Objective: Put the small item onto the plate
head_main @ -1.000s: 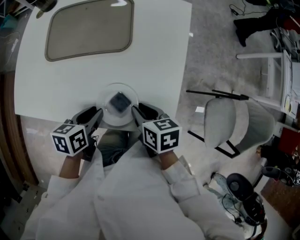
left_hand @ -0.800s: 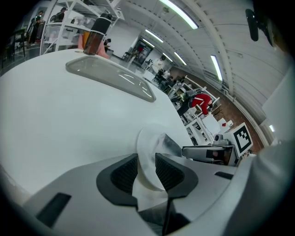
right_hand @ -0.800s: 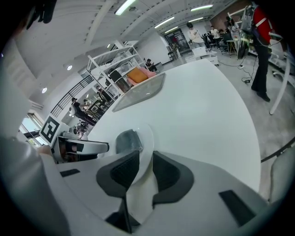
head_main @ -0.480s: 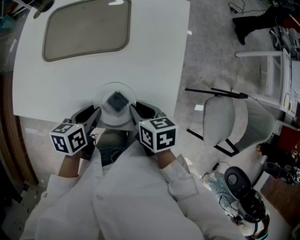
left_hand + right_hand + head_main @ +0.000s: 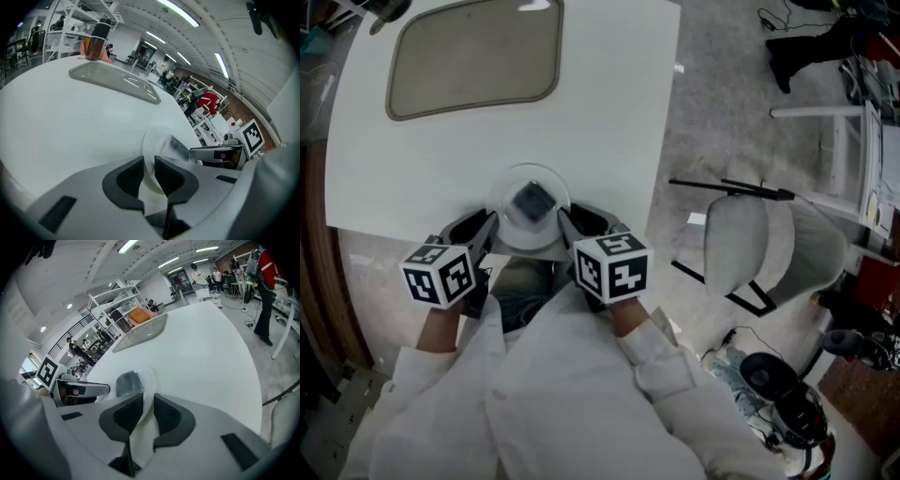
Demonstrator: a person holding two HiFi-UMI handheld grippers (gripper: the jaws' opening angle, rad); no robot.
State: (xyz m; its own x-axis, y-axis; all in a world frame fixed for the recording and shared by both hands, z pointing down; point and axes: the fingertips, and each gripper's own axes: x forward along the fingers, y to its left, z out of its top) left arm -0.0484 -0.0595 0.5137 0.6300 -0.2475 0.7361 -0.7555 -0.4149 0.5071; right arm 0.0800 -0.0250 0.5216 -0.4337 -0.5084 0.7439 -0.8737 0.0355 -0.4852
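Left gripper [image 5: 149, 176]: jaws are closing on the near-left rim of the clear plate [image 5: 150, 140]. The rim is sitting between the pads, which appear to be just meeting it. Right gripper [image 5: 145, 416]: jaws are standing narrow and gripping the plate's near-right rim.

Small dark item [image 5: 534, 200]: it is already lying inside the plate, near its centre. The plate is resting at the near edge of the white table [image 5: 600, 112], and the grey tray [image 5: 473, 56] is well beyond the plate.

Key relation: the item is lying ahead of both sets of jaws, inward from each gripped rim, right of the left gripper and left of the right one. Neither gripper is looking clearly nearer. The item is reading squarish, with no clear long axis.

Judgement: placement is looking done, and any coming move is likely turning on keeping the plate level.
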